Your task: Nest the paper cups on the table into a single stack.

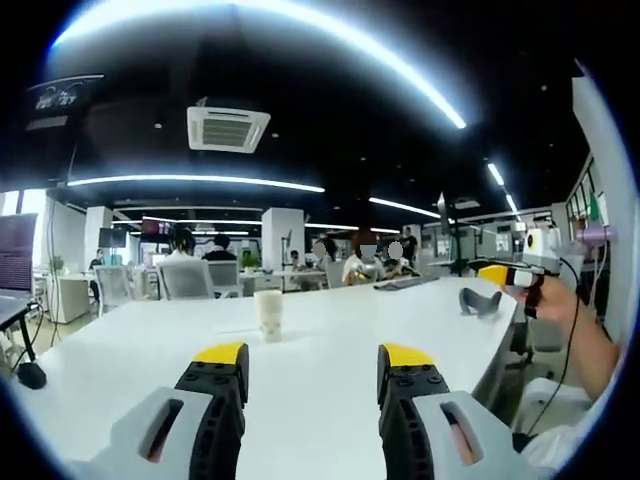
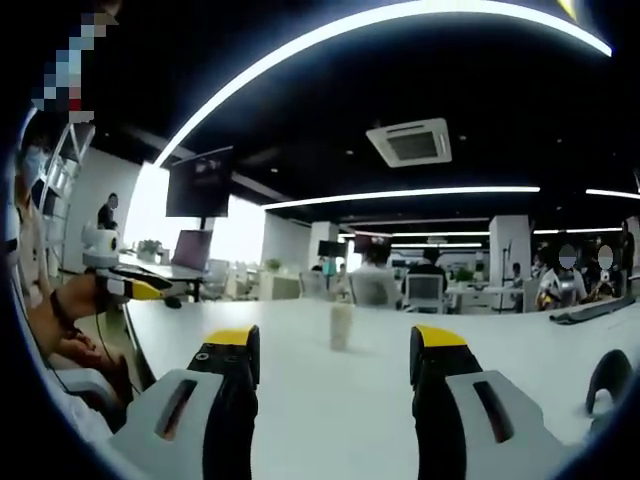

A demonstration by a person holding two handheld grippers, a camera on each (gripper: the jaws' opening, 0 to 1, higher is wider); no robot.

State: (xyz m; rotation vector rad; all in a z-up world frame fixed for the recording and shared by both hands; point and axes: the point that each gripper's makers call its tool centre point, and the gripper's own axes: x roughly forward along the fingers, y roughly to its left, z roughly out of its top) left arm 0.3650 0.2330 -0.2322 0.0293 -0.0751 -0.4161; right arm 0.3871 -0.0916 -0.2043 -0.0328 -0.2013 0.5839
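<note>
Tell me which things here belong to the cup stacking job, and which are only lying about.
For the job:
- cup stack
- table

Lying about:
- dark holder
- keyboard
- chairs
- laptop

A stack of pale paper cups point(image 1: 268, 314) stands upright on a white table point(image 1: 330, 380), seen in the left gripper view beyond the tips of that gripper's jaws and slightly left of the gap between them. In the right gripper view the same stack point(image 2: 341, 326) rises as a narrow, off-white column, upright between the jaws and farther off across the table point(image 2: 330, 420). The number of cups nested in it cannot be told.
</note>
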